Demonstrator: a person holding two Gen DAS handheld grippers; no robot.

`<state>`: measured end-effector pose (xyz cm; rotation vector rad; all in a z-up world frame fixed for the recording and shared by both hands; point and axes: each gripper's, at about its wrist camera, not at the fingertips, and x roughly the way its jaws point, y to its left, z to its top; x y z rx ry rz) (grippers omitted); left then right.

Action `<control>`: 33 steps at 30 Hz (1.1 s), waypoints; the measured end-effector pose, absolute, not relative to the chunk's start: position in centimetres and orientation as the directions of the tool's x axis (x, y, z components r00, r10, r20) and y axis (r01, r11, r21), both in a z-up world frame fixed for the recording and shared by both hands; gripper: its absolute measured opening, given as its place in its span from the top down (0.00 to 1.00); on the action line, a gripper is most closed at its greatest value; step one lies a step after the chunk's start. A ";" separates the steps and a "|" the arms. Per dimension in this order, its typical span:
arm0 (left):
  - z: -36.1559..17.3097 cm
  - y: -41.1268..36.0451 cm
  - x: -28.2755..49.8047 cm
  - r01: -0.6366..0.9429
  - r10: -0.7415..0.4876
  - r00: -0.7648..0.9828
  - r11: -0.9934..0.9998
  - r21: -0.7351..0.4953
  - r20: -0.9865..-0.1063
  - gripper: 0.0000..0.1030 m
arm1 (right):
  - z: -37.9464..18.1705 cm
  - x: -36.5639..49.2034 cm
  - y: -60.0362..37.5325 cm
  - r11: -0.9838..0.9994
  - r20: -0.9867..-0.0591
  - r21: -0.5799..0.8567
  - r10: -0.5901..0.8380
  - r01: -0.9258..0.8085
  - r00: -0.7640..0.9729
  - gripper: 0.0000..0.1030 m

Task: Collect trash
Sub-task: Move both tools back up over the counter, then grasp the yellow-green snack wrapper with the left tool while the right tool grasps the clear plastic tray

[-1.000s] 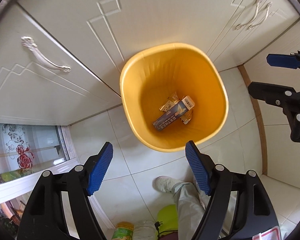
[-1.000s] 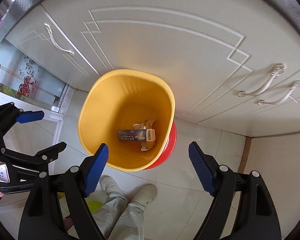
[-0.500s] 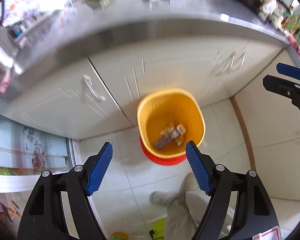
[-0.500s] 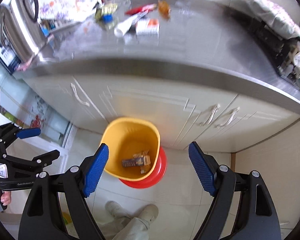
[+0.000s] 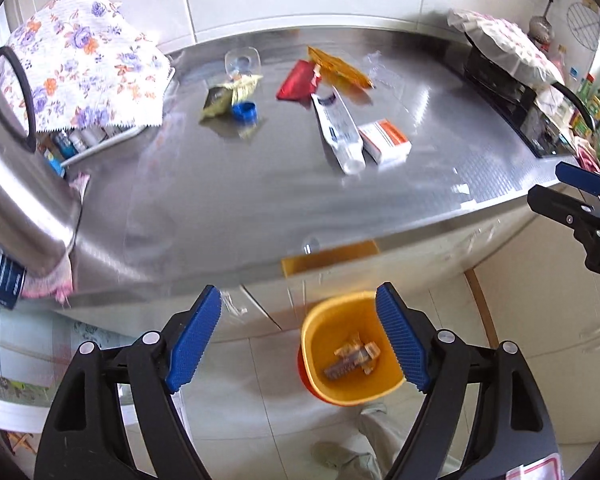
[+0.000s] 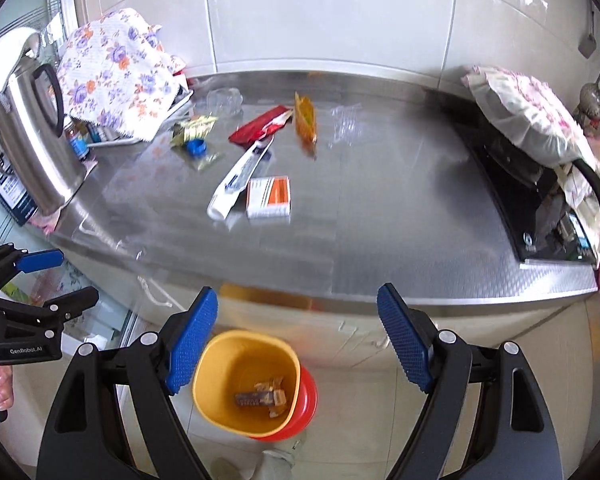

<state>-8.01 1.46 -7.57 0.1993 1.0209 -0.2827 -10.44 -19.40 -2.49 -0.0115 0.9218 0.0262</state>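
Both grippers hang above the floor in front of a brushed stainless-steel counter (image 5: 260,200), each tilted downward; the left gripper (image 5: 300,336) has its blue-padded jaws spread apart and still widening, with nothing between the pads; the right gripper (image 6: 298,340) has its jaws wide apart and likewise holds nothing.

Below them on the tiled floor stands a yellow plastic waste bin (image 6: 220,408) nested in a red one, against the white cabinet doors; inside it lie a dark narrow box and a few crumpled gold wrappers (image 6: 262,398).

The remaining trash is scattered on the counter: a white squeeze tube with a blue label (image 5: 338,130) lies just beside a white and orange cardboard box (image 5: 386,140); behind them a flat red foil packet (image 5: 296,86) sits next to an orange plastic sachet (image 5: 338,66); to the left a crumpled green-gold wrapper (image 5: 228,96) touches a round blue bottle cap (image 5: 245,111); a clear plastic cup (image 5: 242,60) lies near the wall.

At the left end stands a steel kettle with a black handle (image 6: 32,136), beside a floral cloth (image 6: 116,76) draped over a rack; at the right a black hob (image 6: 540,184) carries a pan covered by another flowered cloth.
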 end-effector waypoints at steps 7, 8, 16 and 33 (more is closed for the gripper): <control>-7.0 1.1 0.0 0.271 -0.095 0.502 0.961 0.053 -0.860 0.23 | -2.6 -2.7 -21.1 0.999 -0.789 -0.006 0.019 -0.039 0.615 0.20; -7.0 1.0 1.2 0.261 -0.086 0.503 0.964 0.056 -0.860 0.23 | -2.7 -1.4 -21.4 0.999 -0.789 -0.004 0.022 -0.041 0.614 0.20; -7.9 0.3 10.5 0.184 -0.033 0.512 0.980 0.073 -0.858 0.23 | -4.4 7.8 -23.3 0.998 -0.799 0.001 0.041 -0.068 0.600 0.20; -11.6 -0.2 20.1 0.167 0.018 0.461 0.980 0.107 -0.887 0.29 | -10.2 19.9 -24.3 0.996 -0.856 -0.011 0.036 -0.087 0.516 0.42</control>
